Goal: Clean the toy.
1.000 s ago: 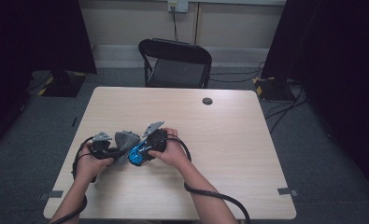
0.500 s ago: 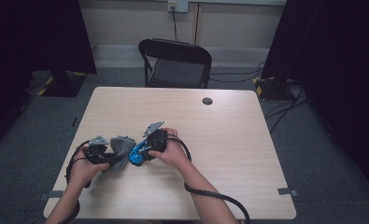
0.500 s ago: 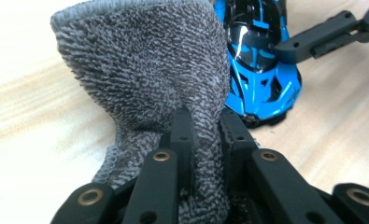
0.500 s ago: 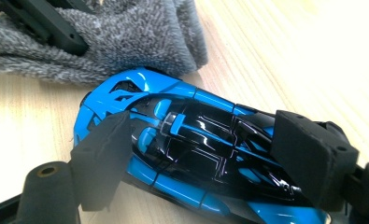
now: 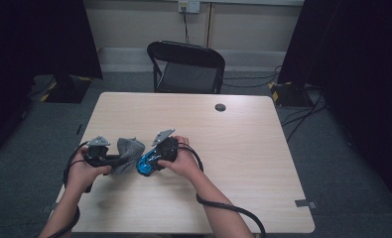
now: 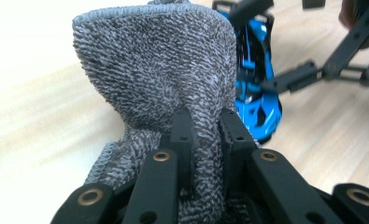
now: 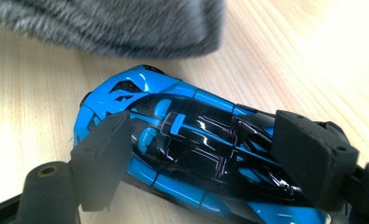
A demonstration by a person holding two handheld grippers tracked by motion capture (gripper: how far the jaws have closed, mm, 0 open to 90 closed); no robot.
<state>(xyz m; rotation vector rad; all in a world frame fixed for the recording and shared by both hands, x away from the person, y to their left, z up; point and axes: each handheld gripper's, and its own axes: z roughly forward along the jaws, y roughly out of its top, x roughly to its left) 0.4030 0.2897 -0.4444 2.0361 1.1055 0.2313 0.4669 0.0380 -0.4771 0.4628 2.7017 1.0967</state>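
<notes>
On the table: a wooden table [image 5: 243, 148] is being viewed from above, with a toy car as the landmark near its front left part.
Toy car: a blue and black toy car [image 7: 191, 149] is being kept on the tabletop, wheels down, in front of the person's right hand.
Right gripper: the right gripper [image 5: 151, 161] is being held around the toy car, one black jaw being pressed against each side of its body; the jaws are standing wide because of the car's width.
Cloth: a grey terry cloth [image 6: 159, 74] is being held bunched just left of the toy car, its upper fold standing upright and very close to the car; whether it is touching the car cannot be told.
Left gripper: the left gripper [image 6: 205, 126] is being held nearly closed, a fold of the cloth being pinched between its narrow jaws.
Chair: a black folding chair [image 5: 186, 67] is being seen well beyond the toy car, at the far edge of the table.
</notes>
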